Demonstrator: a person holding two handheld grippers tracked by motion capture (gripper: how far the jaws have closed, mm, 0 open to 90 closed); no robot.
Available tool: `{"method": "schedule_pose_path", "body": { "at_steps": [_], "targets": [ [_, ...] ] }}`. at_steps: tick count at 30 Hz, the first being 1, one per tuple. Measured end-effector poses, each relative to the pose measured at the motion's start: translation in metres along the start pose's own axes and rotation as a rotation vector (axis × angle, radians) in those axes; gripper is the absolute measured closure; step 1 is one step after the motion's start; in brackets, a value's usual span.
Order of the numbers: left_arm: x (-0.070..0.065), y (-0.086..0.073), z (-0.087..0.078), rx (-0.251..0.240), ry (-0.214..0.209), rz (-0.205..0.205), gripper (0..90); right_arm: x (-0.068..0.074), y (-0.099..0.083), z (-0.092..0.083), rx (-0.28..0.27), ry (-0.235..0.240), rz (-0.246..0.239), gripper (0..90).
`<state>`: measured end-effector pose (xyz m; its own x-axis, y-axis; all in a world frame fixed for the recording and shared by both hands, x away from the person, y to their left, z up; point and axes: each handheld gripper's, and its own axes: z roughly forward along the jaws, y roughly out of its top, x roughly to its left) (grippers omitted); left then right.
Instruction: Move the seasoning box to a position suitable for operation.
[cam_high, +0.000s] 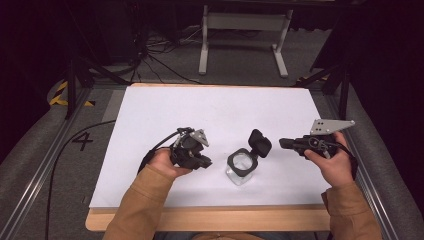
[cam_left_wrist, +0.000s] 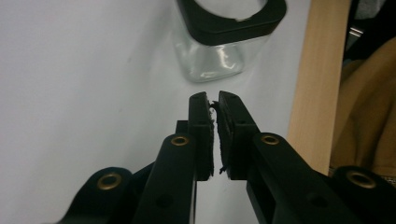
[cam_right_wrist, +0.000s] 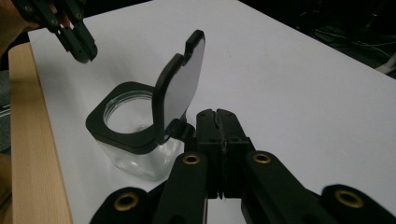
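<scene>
A clear glass jar (cam_high: 241, 172) with a black square collar stands on the white sheet (cam_high: 215, 110), near the front. Its black flip lid (cam_high: 260, 142) is hinged up and open. My left gripper (cam_high: 202, 162) sits just left of the jar, jaws together with nothing between them. In the left gripper view the jar (cam_left_wrist: 212, 60) is a short way beyond the closed tips (cam_left_wrist: 212, 100). My right gripper (cam_high: 282, 143) is right of the lid, shut and empty. In the right gripper view its tips (cam_right_wrist: 218, 114) lie close behind the lid's hinge, beside the jar (cam_right_wrist: 133, 156) and raised lid (cam_right_wrist: 180, 91).
The wooden table edge (cam_high: 210, 217) runs along the front below the sheet. Metal rails flank the table, and a "4" mark (cam_high: 82, 141) is on the left. A white stand (cam_high: 245, 22) and cables lie on the floor beyond the far edge.
</scene>
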<state>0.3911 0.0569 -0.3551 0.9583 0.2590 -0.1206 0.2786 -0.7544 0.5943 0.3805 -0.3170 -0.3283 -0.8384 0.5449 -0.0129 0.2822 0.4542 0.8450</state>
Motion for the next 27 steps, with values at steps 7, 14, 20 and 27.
{"method": "schedule_pose_path", "body": {
  "at_steps": [7,14,20,27],
  "targets": [
    [-0.010,0.011,0.025,0.019,-0.053,0.022,87.0,0.007,0.002,0.016,0.006,0.010,-0.017,89.6],
    [-0.015,0.015,0.045,0.057,-0.083,0.024,87.7,0.008,-0.001,0.024,0.002,-0.009,-0.016,89.7],
    [-0.018,0.019,0.052,0.056,-0.079,0.031,88.2,0.010,-0.001,0.027,-0.016,-0.013,-0.015,89.6],
    [-0.016,0.019,0.061,0.056,-0.064,-0.005,87.8,0.012,0.000,0.028,-0.019,-0.006,-0.018,89.6]
  ]
}}
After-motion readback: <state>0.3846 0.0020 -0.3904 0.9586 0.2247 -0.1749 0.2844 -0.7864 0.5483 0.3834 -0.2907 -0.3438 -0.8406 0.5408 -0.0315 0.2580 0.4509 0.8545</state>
